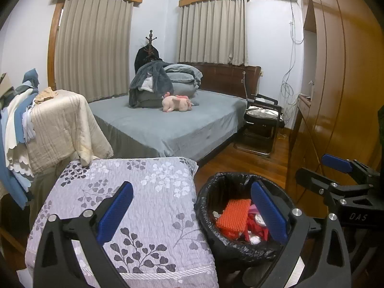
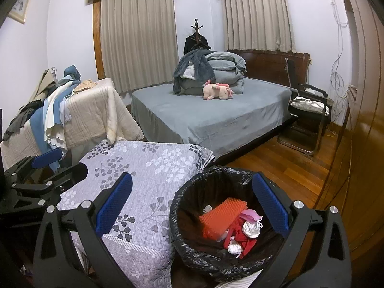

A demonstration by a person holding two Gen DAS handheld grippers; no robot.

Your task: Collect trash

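Both tools hang spread and empty above a bedroom corner: the left tool (image 1: 192, 213) over the quilt (image 1: 134, 206), the right tool (image 2: 192, 206) at its 3 o'clock, straddling the bin (image 2: 223, 259) holding the trash (image 2: 230, 225). Risks: a finger could snag the loose liner (image 2: 216, 175) and tip the bin, or one tool could knock the other.

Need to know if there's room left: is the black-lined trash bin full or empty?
Partly filled. The trash bin holds an orange foam net, red scraps and crumpled white tissue low inside, well below the rim.
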